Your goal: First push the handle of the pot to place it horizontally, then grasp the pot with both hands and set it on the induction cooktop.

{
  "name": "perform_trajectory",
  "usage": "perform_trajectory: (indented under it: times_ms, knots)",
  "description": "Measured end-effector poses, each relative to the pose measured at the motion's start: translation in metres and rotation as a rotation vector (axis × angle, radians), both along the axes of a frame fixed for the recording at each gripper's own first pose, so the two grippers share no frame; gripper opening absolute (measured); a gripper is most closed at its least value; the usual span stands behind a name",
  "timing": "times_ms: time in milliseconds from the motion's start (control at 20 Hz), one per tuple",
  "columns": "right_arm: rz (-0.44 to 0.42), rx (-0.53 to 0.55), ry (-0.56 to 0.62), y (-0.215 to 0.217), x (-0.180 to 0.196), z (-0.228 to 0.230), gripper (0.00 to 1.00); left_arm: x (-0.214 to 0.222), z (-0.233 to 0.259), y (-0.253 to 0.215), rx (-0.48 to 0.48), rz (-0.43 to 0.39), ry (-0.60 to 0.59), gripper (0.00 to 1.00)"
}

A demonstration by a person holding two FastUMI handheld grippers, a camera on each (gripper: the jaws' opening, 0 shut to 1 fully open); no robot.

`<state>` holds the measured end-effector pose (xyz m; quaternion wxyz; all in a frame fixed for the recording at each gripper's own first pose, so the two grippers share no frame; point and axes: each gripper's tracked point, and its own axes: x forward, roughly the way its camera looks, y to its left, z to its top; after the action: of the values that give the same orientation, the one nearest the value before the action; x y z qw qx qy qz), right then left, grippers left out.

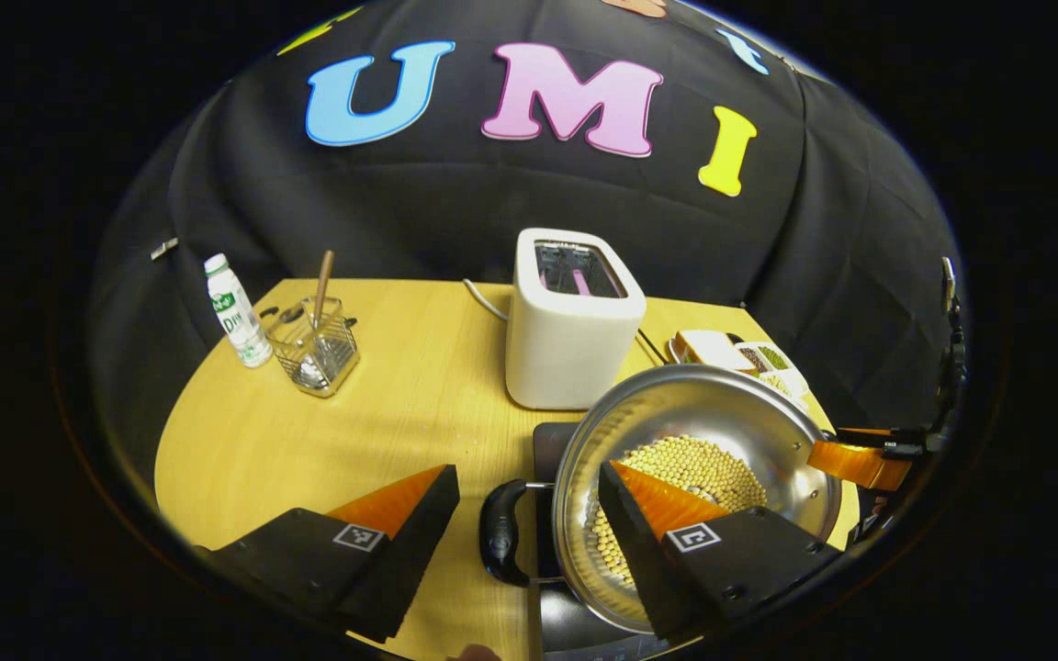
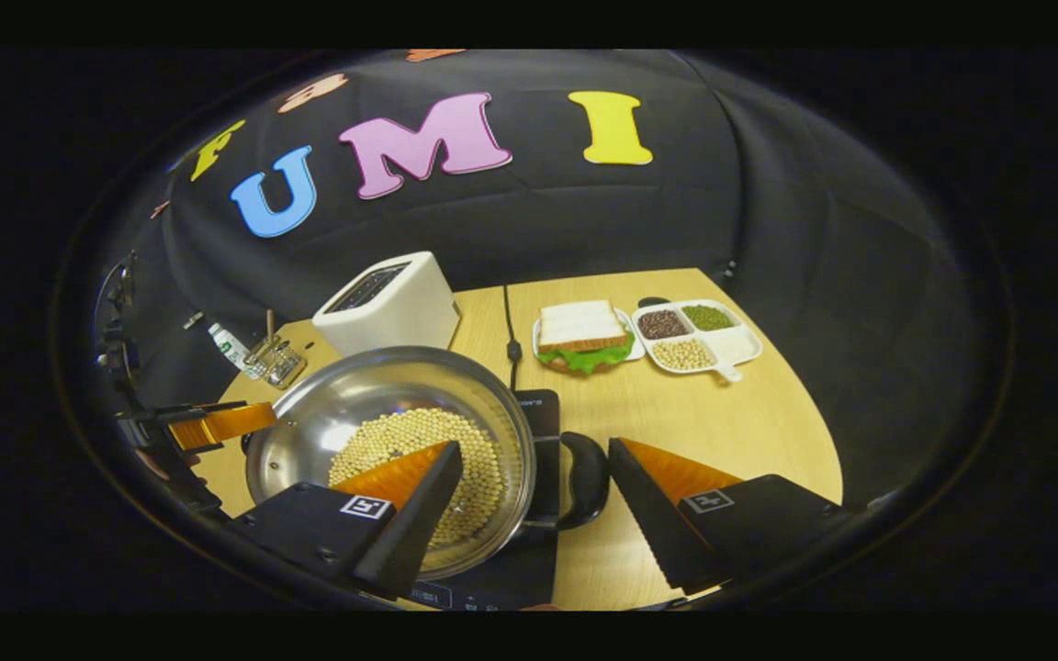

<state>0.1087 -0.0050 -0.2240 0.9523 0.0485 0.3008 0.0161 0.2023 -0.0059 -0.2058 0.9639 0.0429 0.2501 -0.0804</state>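
Note:
A steel pot (image 1: 772, 431) (image 2: 327, 413) holding pale beans sits over the black induction cooktop (image 1: 551, 439) (image 2: 536, 410) near the table's front edge. Its two black side handles point sideways. In the left gripper view, one handle (image 1: 501, 532) lies between the open fingers of my left gripper (image 1: 524, 470), with one finger over the pot's inside and the other outside. In the right gripper view, the opposite handle (image 2: 586, 477) lies in the open gap of my right gripper (image 2: 536, 448) in the same way. Neither gripper presses on a handle. The far gripper (image 1: 860, 462) (image 2: 217, 422) appears across the pot in each view.
A white toaster (image 1: 573, 321) (image 2: 391, 303) stands just behind the pot, its cord (image 2: 511, 344) running past the cooktop. A bottle (image 1: 237, 312) and a wire utensil basket (image 1: 316, 344) stand at the back left. A sandwich plate (image 2: 584, 335) and a divided bean tray (image 2: 699, 335) are at the back right.

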Motion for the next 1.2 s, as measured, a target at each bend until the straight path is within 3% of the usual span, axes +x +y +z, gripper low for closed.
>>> perform_trajectory:
  times_ms: [300, 700, 850, 1200]
  knots:
    - [-0.044, -0.059, -0.168, -0.002, -0.020, 0.080, 0.99, -0.041, 0.088, -0.004, -0.032, -0.041, -0.167, 0.95]
    - [-0.046, -0.098, -0.517, 0.029, -0.079, 0.208, 0.98, -0.109, 0.191, 0.017, -0.010, -0.027, -0.418, 0.95]
    - [-0.053, -0.112, -0.589, 0.038, -0.107, 0.232, 0.98, -0.147, 0.213, 0.029, 0.035, -0.024, -0.492, 0.95]
    - [-0.096, -0.134, -0.638, 0.043, -0.167, 0.244, 0.98, -0.227, 0.214, 0.043, 0.021, -0.012, -0.581, 0.93]
